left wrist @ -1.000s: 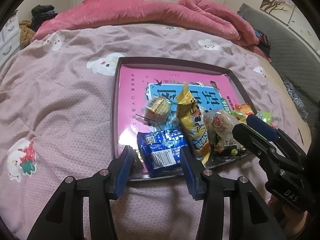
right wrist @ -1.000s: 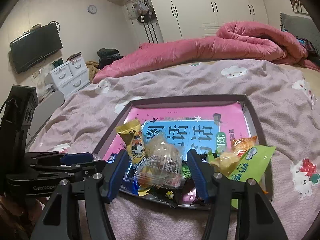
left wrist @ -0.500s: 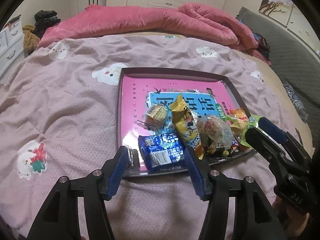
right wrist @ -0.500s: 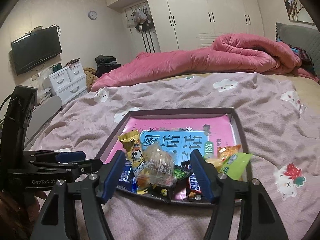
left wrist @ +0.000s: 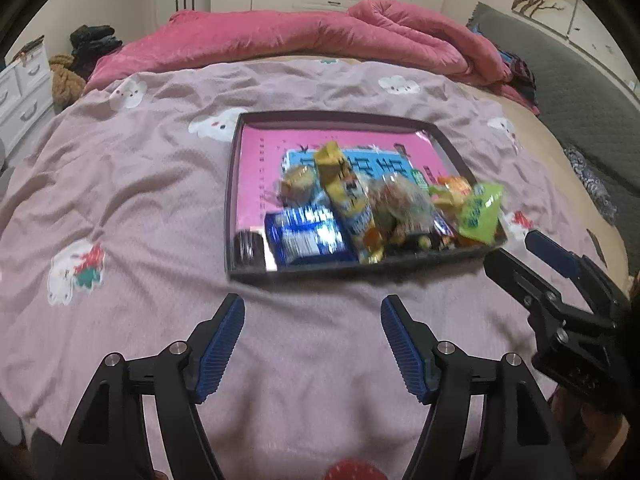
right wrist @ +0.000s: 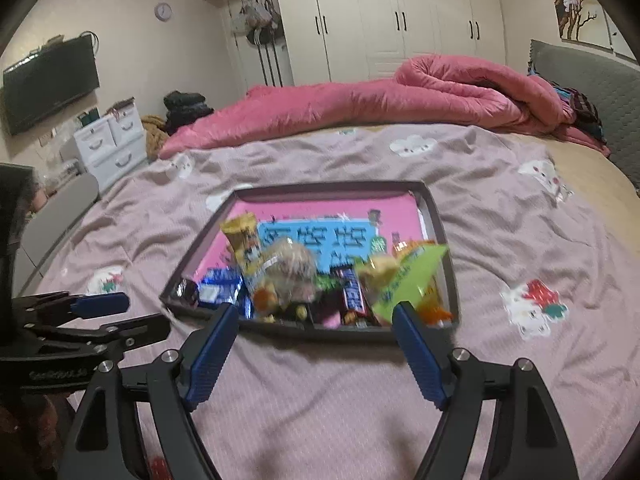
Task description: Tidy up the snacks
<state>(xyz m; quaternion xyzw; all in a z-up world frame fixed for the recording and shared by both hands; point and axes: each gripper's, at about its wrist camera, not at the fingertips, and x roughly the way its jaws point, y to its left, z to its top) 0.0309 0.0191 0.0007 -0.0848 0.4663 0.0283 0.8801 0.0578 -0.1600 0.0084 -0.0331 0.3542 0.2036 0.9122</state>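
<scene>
Your left gripper (left wrist: 312, 312) and right gripper (right wrist: 316, 320) were both opening with nothing between the fingers, while the snacks (left wrist: 360, 216) lay piled along the tray's (left wrist: 340, 118) near edge on the bed (left wrist: 140, 184), so reaching in slowly for one packet looked best.

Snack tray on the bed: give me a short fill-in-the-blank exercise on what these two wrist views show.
1. The snacks are piled at the near end of a dark-rimmed tray that lies on a ____.
2. The floor of the tray is mostly ____ in colour.
3. The blue packet lies to the ____ of the yellow packet in the left wrist view.
4. Between the blue pads of the left tool there is ____.

Missing words: bed; pink; left; nothing
</scene>
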